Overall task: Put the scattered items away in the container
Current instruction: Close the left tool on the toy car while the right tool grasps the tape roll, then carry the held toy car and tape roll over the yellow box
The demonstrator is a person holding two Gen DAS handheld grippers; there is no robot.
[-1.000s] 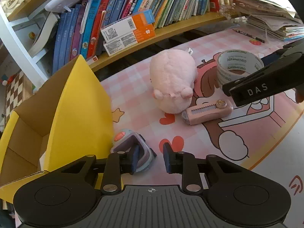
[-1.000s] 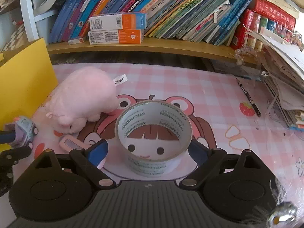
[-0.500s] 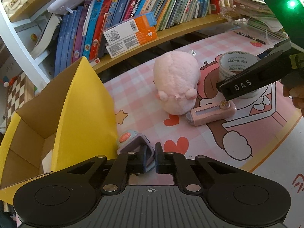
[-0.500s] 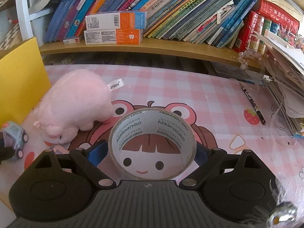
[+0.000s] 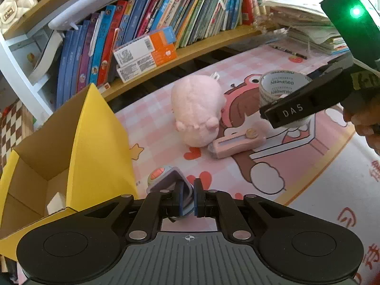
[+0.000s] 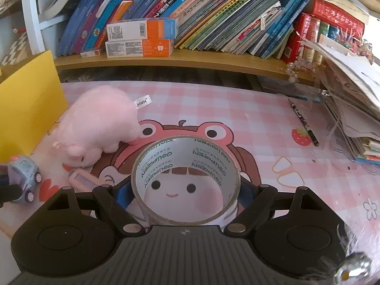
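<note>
Clamped jaws of the left gripper pinch the small hard-plastic toy car, lilac with an orange dome, just beside the yellow cardboard box, whose brown corrugated inside stands open. Closing jaws of the right gripper flank the glossy clear tape roll, a wide ring standing flat on the slick pink checked mat; its pads look to touch the sides. Between them lie a fuzzy rounded pink plush pig and a smooth pink oblong case, touching.
</note>
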